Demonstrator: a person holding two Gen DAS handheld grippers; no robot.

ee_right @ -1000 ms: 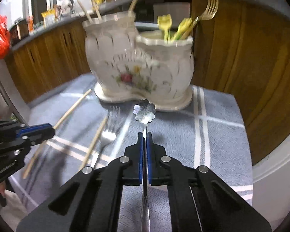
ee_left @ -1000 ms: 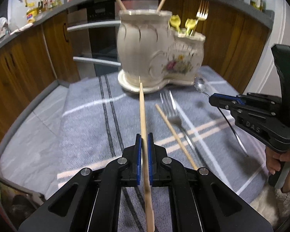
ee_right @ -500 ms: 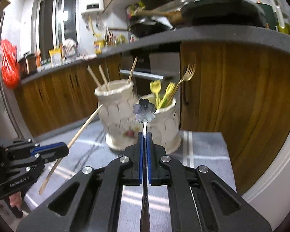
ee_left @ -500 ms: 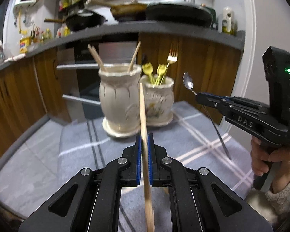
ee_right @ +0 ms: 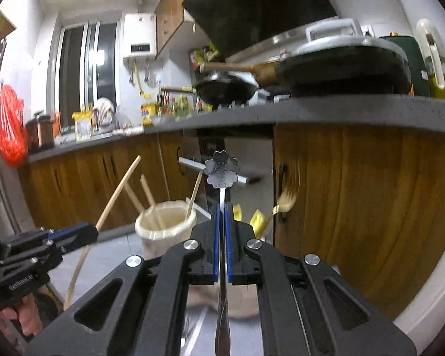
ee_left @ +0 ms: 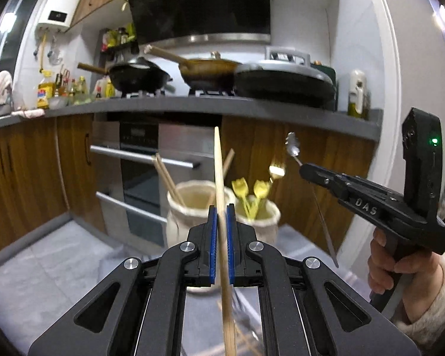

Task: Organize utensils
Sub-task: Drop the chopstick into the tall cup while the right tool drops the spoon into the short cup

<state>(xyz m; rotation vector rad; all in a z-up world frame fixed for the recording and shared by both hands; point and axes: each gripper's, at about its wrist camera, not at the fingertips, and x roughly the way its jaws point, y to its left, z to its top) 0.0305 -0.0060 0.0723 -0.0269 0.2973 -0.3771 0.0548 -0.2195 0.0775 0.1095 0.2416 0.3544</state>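
My left hand-held gripper [ee_left: 219, 219] clenched on chopstick [ee_left: 218, 172]; stick runs up past tips, tilted slightly.
My right hand-held gripper [ee_right: 221, 216] clenched on spoon [ee_right: 222, 169]; flower-shaped end sticks out beyond tips, handle trails back between fingers.
Holder [ee_left: 192, 204] ahead of and below both grippers: two cream pots side by side on grey cloth [ee_left: 44, 276].
Chopsticks [ee_left: 167, 179] stand in left pot. Yellow-handled pieces [ee_left: 252, 191] and gold fork [ee_right: 286, 201] in right pot.
Kitchen counter [ee_left: 192, 105] with pans beyond holder.
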